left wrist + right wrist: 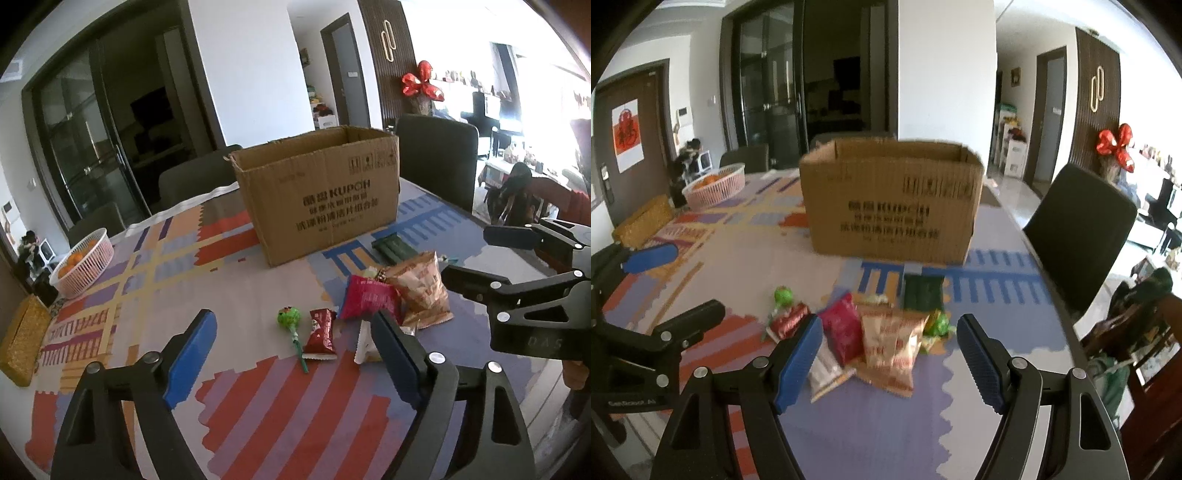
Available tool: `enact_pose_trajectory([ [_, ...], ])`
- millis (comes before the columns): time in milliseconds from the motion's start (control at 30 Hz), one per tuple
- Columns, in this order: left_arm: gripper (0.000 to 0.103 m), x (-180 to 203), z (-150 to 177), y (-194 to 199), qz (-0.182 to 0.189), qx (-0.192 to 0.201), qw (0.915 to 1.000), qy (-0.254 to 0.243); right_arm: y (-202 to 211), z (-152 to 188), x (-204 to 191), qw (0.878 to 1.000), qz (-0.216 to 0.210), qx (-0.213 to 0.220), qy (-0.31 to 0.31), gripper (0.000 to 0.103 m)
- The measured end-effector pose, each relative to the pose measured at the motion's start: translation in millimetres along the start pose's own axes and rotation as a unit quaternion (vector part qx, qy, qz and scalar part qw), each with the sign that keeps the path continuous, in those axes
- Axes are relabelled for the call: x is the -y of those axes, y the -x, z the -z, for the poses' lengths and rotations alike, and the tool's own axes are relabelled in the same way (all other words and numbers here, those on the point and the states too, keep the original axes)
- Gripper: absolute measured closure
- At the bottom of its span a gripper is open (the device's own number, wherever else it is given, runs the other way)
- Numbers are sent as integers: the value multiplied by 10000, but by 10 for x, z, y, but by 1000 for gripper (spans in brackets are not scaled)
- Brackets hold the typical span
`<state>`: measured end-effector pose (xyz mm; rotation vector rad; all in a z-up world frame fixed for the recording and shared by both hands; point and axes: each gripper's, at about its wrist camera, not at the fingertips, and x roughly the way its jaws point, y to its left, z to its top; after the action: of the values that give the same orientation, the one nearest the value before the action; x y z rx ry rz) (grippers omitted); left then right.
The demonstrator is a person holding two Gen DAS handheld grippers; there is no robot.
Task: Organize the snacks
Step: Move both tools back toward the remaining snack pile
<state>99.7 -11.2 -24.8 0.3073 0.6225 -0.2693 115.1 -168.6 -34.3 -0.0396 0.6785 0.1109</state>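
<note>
Loose snacks lie clustered on the patterned tablecloth (258,406) in front of an open brown cardboard box (317,192): a green round-headed lollipop (290,320), a dark red foil wrapper (320,334) touching its stick, a magenta packet (367,297), a tan crinkled chip bag (423,288), a white packet (364,345) and a dark green flat pack (391,248) nearest the box. The left gripper (295,354) hovers above the lollipop, jaws spread and empty. The right gripper (888,354) hangs over the chip bag, likewise spread, holding nothing. A pink plastic basket of oranges (85,266) sits well apart at the table's far left.
</note>
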Motion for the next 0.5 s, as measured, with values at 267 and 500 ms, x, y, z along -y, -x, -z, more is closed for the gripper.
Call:
enact_pose_trajectory([
  [267,31,72,66,-276,100,-182,9996,-172,-227,164,49,9997,56,-225,-99,27],
  [500,44,96,100,-592,309,-546,9980,-37,-381,204,59,9993,74,-350,-90,28],
])
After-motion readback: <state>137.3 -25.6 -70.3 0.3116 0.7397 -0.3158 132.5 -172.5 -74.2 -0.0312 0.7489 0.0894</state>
